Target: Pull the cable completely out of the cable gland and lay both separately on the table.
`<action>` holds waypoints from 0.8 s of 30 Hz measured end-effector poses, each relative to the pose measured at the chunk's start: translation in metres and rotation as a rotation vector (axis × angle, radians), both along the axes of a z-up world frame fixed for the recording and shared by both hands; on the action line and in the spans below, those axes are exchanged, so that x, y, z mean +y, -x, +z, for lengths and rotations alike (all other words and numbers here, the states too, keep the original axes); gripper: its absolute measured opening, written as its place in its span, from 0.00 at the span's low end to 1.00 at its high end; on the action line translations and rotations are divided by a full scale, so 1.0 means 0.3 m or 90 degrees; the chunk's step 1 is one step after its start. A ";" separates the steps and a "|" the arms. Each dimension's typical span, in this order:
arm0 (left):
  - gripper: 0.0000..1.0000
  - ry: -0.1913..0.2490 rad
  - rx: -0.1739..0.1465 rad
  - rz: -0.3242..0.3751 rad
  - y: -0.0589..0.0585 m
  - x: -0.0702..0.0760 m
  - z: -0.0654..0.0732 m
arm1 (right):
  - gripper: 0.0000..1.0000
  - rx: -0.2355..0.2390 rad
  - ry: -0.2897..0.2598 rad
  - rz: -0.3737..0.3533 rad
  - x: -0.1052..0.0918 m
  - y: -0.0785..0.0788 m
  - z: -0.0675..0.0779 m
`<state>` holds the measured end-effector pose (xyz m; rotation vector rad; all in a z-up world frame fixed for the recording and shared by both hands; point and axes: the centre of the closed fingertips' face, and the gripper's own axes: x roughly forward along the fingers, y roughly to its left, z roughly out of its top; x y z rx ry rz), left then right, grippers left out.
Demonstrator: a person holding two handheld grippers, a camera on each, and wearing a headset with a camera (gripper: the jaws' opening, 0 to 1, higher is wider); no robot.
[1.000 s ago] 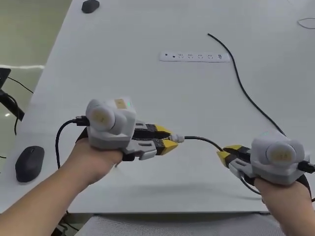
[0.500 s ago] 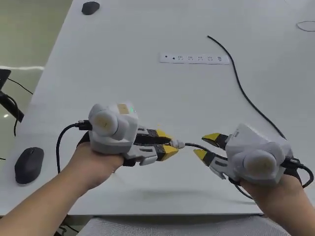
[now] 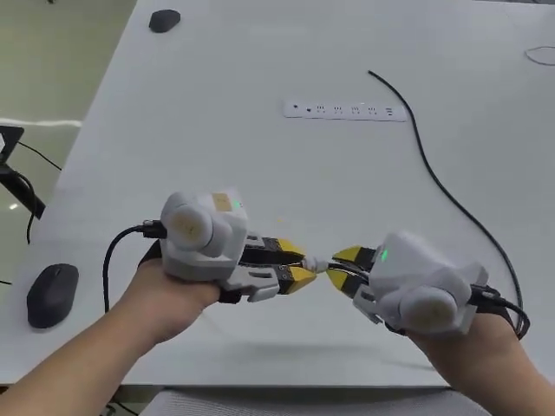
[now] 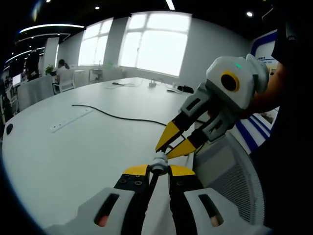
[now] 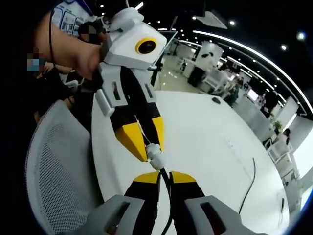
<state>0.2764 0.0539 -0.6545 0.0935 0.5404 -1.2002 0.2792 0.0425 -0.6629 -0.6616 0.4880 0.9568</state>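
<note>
At the lower middle of the head view, the right gripper has re-clamped the black cable just beside the white cable gland, which is pinched in the left gripper, likely for another pull.

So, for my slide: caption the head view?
Left gripper holds the cable gland; right gripper straddles the cable beside it.

We see right gripper come leftward: one second ago well apart from left gripper, now tips just beside cable gland. Its jaws, spread half second ago, now we find closed around cable. Bare stretch of cable between two grippers shrunk from long curve to almost nothing.
</note>
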 end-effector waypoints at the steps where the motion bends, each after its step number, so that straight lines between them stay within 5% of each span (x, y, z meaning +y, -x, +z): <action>1: 0.15 0.000 0.001 0.000 0.001 -0.001 -0.001 | 0.02 0.000 0.002 0.001 -0.001 0.000 -0.001; 17: 0.15 0.007 -0.001 0.002 -0.009 -0.015 0.002 | 0.00 0.031 -0.032 -0.057 -0.035 -0.025 -0.020; 24: 0.15 0.016 -0.009 0.008 -0.027 -0.008 0.015 | 0.00 0.060 -0.056 -0.130 -0.095 -0.059 -0.042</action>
